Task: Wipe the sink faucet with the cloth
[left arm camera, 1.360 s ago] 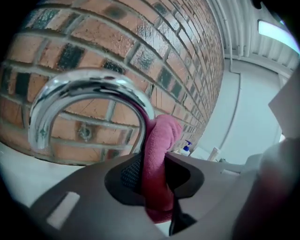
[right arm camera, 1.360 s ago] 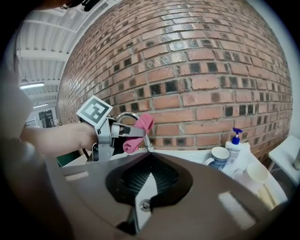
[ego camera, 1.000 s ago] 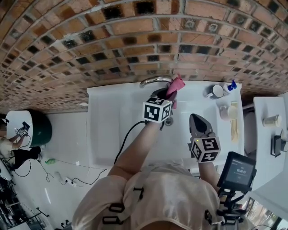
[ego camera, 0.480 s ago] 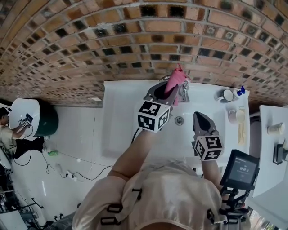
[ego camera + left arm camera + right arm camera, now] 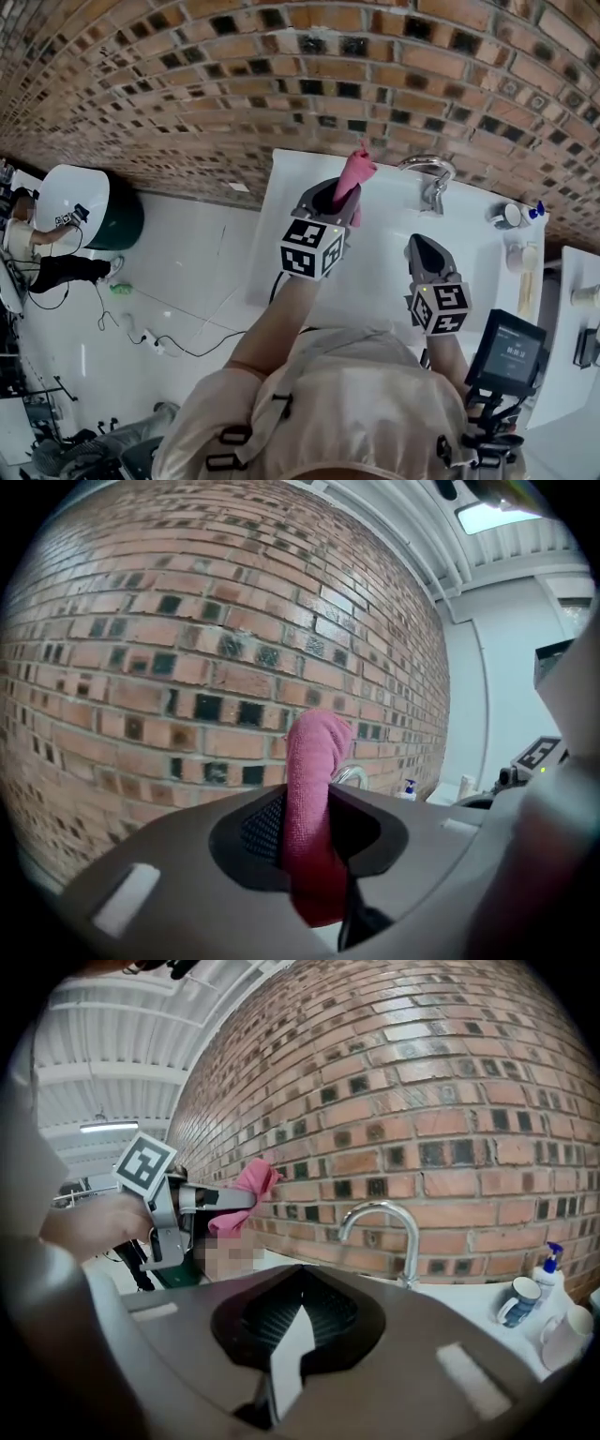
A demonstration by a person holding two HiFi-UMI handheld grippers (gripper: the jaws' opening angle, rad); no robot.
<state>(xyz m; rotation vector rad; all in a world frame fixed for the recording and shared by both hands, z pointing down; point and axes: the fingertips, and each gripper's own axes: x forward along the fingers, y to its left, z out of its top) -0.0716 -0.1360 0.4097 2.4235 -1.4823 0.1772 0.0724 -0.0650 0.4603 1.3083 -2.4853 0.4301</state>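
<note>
left claw (image 5: 339,192) is partly closed, pinching a pink cloth (image 5: 354,178) that stands up in a soft, nubby roll past its tips. it hangs before the brick wall (image 5: 281,84), left of the faucet (image 5: 429,178) and clear of it, so no wiping is happening yet. the faucet is a slim chrome arch, smooth and shiny, on a glossy white sink (image 5: 384,234). right claw (image 5: 424,251) sits on its near side, empty, its 2 jaws seemingly meeting at the tips. further right stand a mug (image 5: 506,216) and a blue-capped bottle (image 5: 534,211). risks, as i judge them: the narrow pinch may let the cloth slide out when dragged round the slick curve, or hard jaw tips may knock the chrome if the roll folds over.
</note>
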